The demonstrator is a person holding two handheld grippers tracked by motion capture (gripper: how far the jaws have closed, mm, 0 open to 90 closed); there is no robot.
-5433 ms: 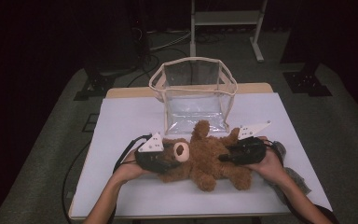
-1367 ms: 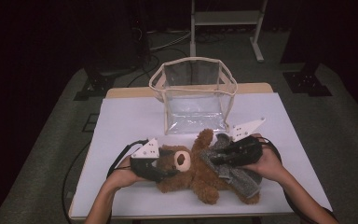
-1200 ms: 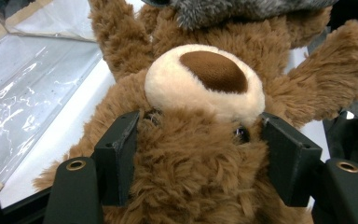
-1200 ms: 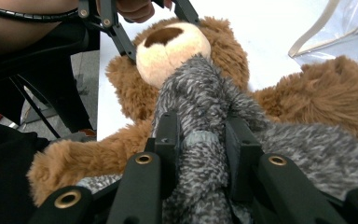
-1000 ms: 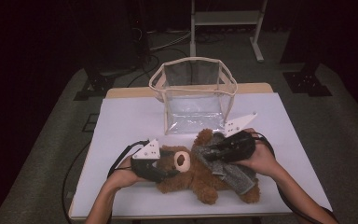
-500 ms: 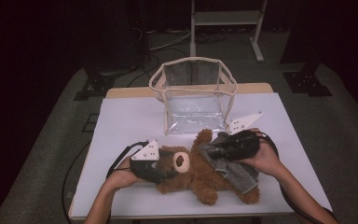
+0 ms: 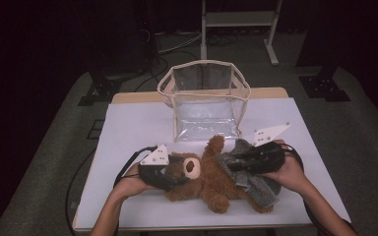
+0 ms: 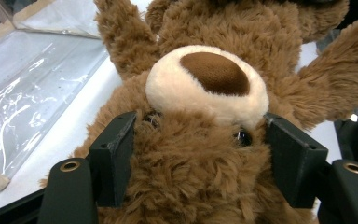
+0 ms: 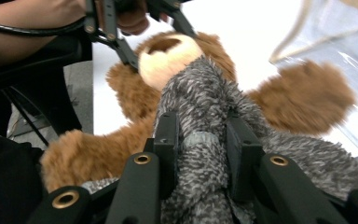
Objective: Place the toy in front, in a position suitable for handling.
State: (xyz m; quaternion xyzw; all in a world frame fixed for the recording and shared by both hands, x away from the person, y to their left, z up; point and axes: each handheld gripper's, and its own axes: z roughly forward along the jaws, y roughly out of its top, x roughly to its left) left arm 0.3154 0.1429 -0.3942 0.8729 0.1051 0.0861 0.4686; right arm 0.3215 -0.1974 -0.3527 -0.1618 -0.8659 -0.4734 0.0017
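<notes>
A brown teddy bear (image 7: 204, 182) lies on its back on the white table (image 7: 133, 128), head to the left. My left gripper (image 7: 179, 169) is shut on the bear's head, one jaw on each side just below the cream muzzle (image 8: 207, 88). A grey fuzzy cloth (image 7: 256, 186) lies over the bear's body and right side. My right gripper (image 7: 234, 164) is shut on a fold of that grey cloth (image 9: 200, 98), jaws pointing toward the head. In the right gripper view (image 9: 203, 140) the bear's arm (image 9: 307, 95) sticks out to the right. The left gripper view (image 8: 198, 154) has fur bulging between the jaws.
A clear plastic bag (image 7: 204, 98) with cream trim stands open just behind the bear at the table's middle. Its clear wall (image 8: 32, 93) lies close to the left of the bear's head. Dark floor and stand legs (image 7: 236, 29) surround the table.
The right gripper has shifted a little to the right with the grey cloth in its jaws. The left gripper has stayed on the bear's head.
</notes>
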